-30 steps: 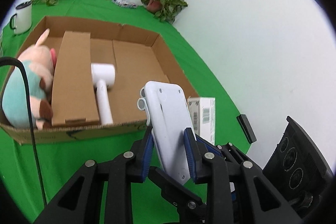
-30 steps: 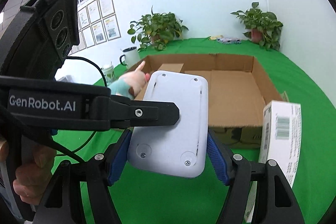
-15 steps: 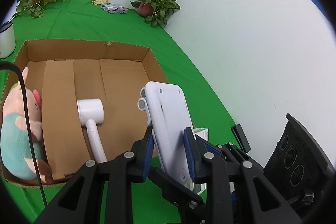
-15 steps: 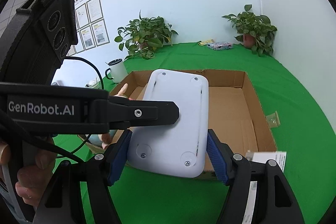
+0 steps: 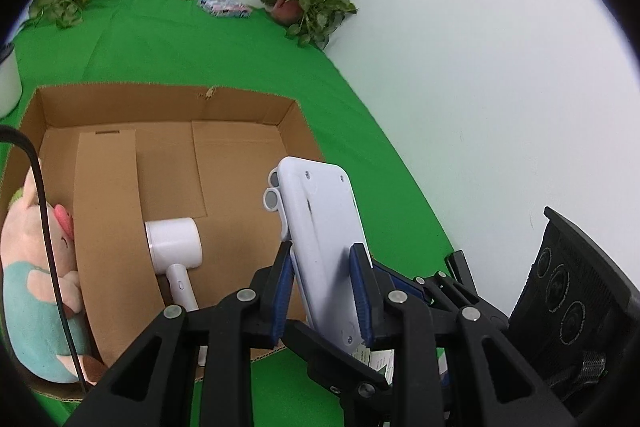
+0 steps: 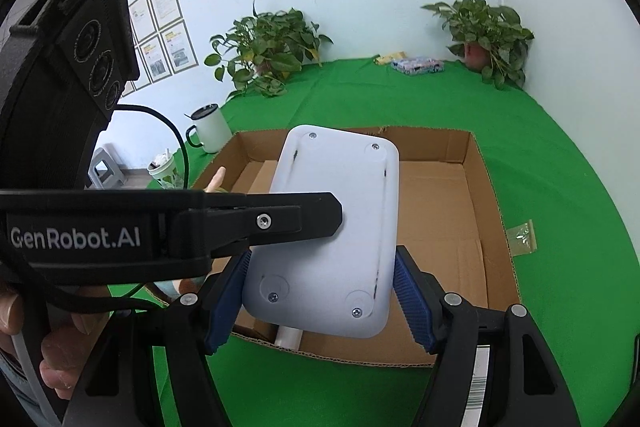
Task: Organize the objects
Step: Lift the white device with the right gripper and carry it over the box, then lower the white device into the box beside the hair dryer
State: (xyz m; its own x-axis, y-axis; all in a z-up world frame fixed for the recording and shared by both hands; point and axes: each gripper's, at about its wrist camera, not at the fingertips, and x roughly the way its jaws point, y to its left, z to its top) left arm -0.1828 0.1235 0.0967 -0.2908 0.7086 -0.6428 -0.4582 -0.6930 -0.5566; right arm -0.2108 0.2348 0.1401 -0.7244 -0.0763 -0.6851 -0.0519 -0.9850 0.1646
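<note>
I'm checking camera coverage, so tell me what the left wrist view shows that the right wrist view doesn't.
Only the left wrist view shows the white hair dryer's head and the plush pig's face and body inside the cardboard box.

Only the right wrist view shows the framed wall photos and the mug's handle.

Both show the white device, held by the left claw and the right claw together, the box and two potted plants.

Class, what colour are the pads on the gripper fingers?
Blue pads, clearest in the right wrist view.
</note>
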